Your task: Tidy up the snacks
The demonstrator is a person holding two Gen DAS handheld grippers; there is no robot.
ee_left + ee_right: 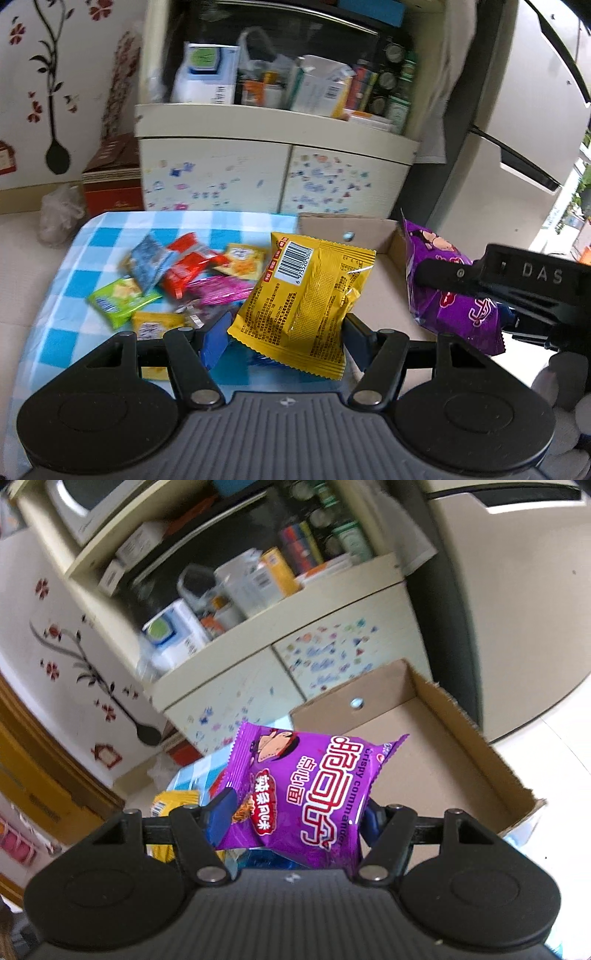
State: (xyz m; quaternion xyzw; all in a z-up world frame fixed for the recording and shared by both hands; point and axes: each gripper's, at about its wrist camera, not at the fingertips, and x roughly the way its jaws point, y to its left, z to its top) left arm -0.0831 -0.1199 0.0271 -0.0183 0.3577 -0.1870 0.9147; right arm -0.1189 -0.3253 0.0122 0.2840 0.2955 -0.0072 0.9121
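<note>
Above the checked tablecloth and beside the cardboard box, both grippers carry a snack packet. The left gripper is clamped on the lower part of a yellow packet, which stands up between its blue pads with the barcode side facing the camera. The right gripper is clamped on a purple packet, held upright with its printed front showing; in the left wrist view that same packet hangs just off to the right, near the box.

The step in hand looks like the carry: two packets lifted off the pile and headed for the box, which sits at the far right end of the table with nothing visible inside it so far. The next move probably calls for bringing each packet over the open box, lowering it past the wall, and parting the jaws so it drops flat.

By count: one box, two packets in the grippers, and about seven more in a loose pile on the cloth: blue-grey, red, orange, green, pink, yellow and a dark one partly hidden behind the left gripper. The overlap makes that count uncertain.
</note>
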